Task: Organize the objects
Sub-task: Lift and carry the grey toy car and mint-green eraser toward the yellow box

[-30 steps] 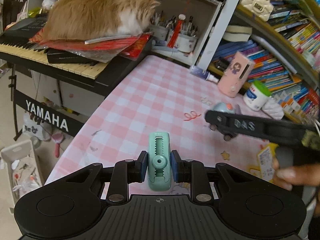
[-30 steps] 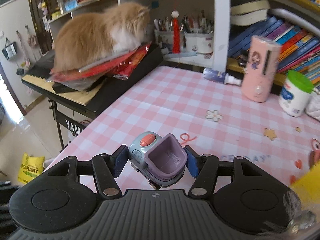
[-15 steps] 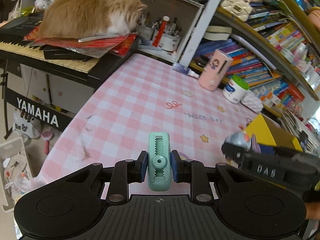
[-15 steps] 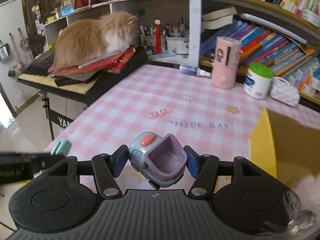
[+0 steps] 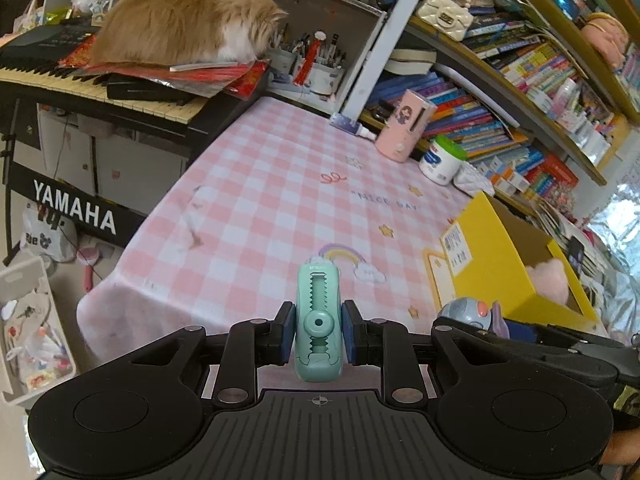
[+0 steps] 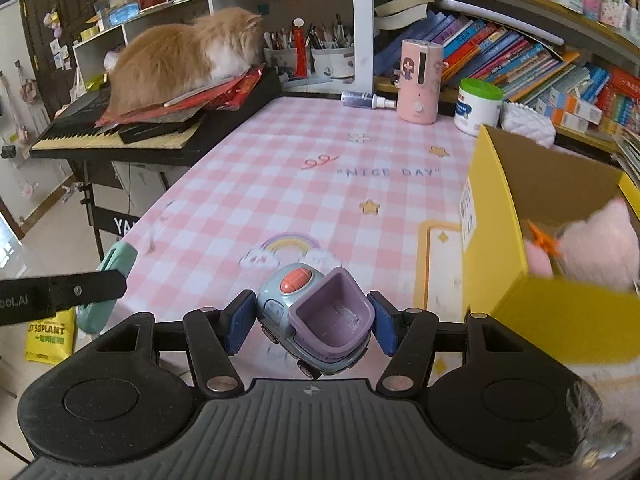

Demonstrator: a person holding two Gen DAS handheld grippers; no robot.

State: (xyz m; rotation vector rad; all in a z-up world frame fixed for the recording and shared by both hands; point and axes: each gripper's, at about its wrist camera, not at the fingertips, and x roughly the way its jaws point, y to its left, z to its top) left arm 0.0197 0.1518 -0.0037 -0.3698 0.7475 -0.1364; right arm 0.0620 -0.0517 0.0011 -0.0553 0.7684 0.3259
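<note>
My left gripper is shut on a mint-green correction tape dispenser, held upright above the near edge of the pink checked tablecloth. My right gripper is shut on a small blue-grey toy truck with a purple bucket. The toy truck also shows at the lower right of the left wrist view. A yellow cardboard box stands open just right of the right gripper, with a pink plush toy inside. The left gripper's finger and the green dispenser appear at the left of the right wrist view.
An orange cat lies on papers on a Yamaha keyboard left of the table. At the back stand a pink canister, a white tub with green lid, a spray bottle, pen cups and bookshelves.
Both grippers have swung to the right across the table, each still holding its object. The yellow box has come into view and now sits close beside the right gripper.
</note>
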